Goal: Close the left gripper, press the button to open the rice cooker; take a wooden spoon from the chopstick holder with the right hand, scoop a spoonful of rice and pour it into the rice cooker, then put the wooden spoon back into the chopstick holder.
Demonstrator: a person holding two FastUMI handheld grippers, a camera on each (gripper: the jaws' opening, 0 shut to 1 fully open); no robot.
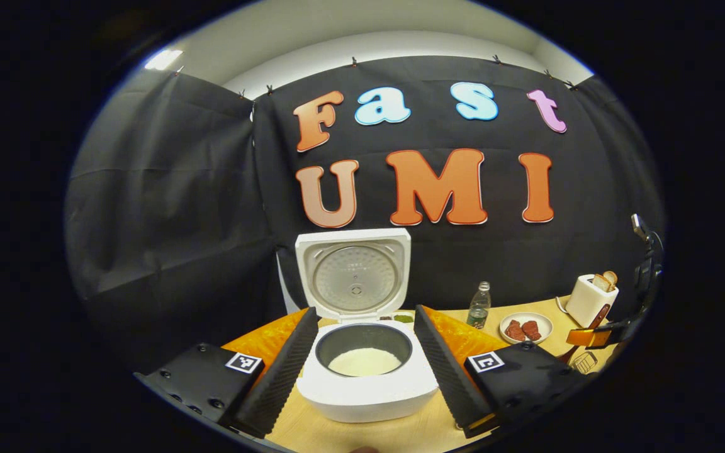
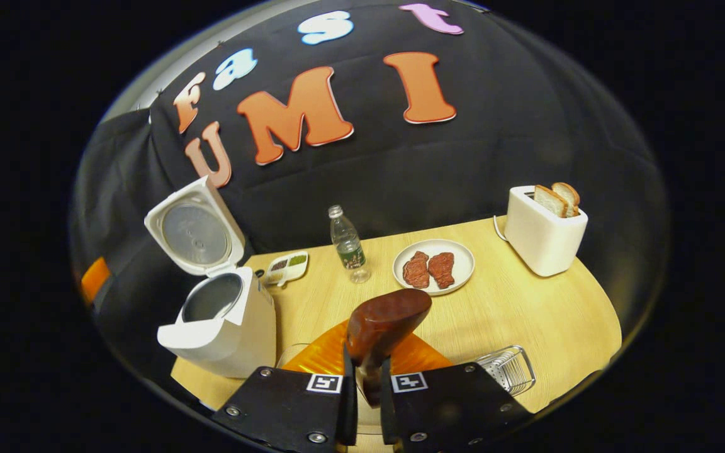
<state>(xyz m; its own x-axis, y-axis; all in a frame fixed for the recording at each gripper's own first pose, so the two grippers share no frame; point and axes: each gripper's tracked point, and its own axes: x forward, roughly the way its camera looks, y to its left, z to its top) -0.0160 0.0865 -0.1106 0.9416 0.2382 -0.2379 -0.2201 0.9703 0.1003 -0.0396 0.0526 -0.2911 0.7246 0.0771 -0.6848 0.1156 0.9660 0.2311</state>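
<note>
The white rice cooker stands with its lid up, and white rice lies in the pot. My left gripper is open, one finger on each side of the cooker without touching it. In the right gripper view my right gripper is shut on the handle of the wooden spoon, which points up and away over the table; no rice shows on it. The wire chopstick holder stands just right of that gripper. The open rice cooker is to its left. The right gripper with the wooden spoon also appears at the far right.
On the wooden table stand a water bottle, a plate with two pieces of meat, a white toaster with bread, and a small divided dish beside the cooker. A clear rim peeks out by the right gripper.
</note>
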